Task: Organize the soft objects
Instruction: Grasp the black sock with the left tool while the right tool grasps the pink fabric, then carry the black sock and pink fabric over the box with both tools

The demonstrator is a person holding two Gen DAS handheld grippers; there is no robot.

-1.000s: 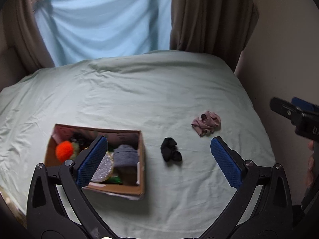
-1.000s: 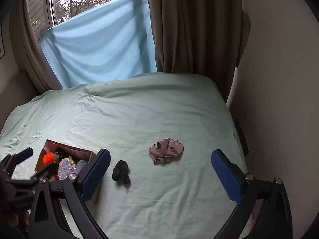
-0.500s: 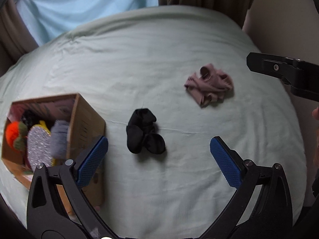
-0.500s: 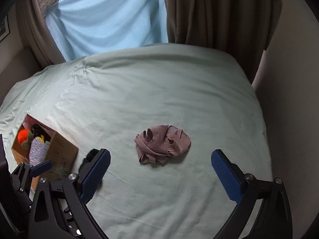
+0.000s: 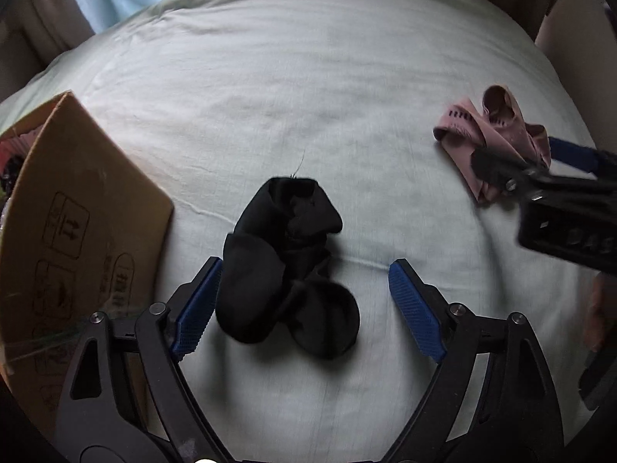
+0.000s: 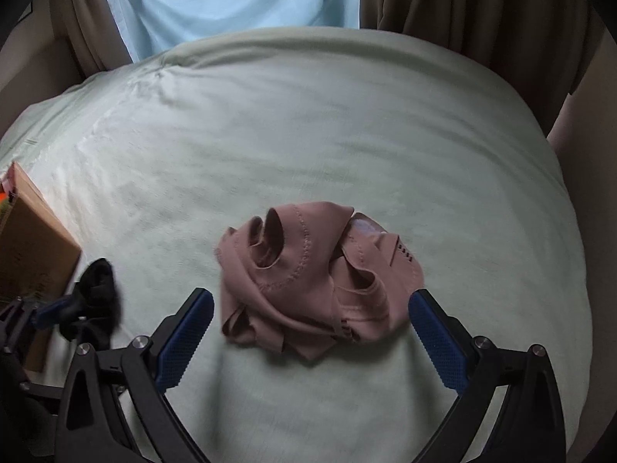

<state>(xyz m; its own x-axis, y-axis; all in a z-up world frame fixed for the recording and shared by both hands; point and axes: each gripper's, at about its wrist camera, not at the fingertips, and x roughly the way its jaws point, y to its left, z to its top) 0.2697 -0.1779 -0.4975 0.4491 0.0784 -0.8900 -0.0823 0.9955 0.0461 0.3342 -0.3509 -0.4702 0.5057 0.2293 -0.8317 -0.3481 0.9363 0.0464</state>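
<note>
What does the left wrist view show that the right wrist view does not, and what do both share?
Left wrist view only: printed symbols on the cardboard box, lettering on the pink garment's band, and the black sock whole between the open left gripper, whose jaws have just been closing.

Right wrist view only: the pink garment whole between the open right gripper.

Both: sock, garment, box, bedsheet.

Home bedroom: bed (image 6: 308,123) under pale sheet, brown curtains (image 6: 482,11) at window.
</note>
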